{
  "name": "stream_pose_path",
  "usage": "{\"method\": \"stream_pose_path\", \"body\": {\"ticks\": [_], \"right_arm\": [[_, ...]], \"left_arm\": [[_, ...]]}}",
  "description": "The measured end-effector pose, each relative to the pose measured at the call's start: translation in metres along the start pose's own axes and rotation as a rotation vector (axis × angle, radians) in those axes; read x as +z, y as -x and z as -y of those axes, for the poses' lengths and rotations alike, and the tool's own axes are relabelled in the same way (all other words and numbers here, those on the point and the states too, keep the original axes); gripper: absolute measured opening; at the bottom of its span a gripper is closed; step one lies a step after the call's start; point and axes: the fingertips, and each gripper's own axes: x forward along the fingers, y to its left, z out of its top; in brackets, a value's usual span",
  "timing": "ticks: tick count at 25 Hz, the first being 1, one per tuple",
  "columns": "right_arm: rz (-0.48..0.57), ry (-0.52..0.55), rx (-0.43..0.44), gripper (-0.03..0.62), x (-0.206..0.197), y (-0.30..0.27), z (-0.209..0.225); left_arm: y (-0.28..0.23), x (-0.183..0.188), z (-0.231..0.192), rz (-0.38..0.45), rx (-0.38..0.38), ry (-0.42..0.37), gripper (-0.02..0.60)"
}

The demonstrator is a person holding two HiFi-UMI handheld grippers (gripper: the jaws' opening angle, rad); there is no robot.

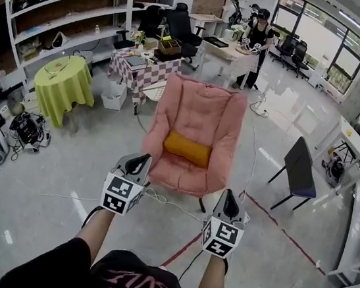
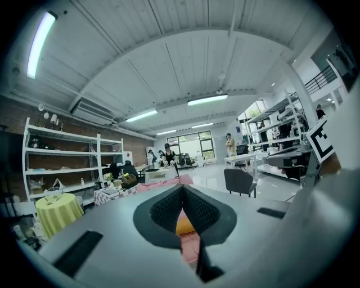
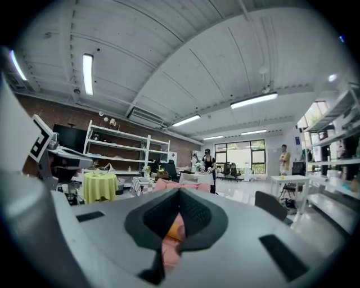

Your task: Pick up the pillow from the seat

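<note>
Orange pillow [image 1: 187,148] on pink seat [image 1: 198,109], left gripper [image 1: 139,159], right gripper [image 1: 232,197] both closed, empty

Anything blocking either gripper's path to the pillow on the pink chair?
Nothing visible. The pillow lies uncovered on the pink chair; the left gripper and right gripper, both shut, face it across the floor. Only a white cable lies flat before the chair.
</note>
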Motion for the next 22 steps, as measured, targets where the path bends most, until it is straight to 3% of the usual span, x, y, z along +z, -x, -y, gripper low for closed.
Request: {"method": "stream_pose_path", "body": {"ticks": [13,22], "right_arm": [[-0.007,0.005,0.057,0.020,-0.020,0.007,0.036],[-0.008,0.004,0.100,0.020,-0.025,-0.002,0.036]], "left_arm": [[-0.006,0.001,0.051,-0.005,0.025,-0.007,0.009],[-0.009,-0.003,0.052,-0.018,0.050,-0.011,0.010]]}}
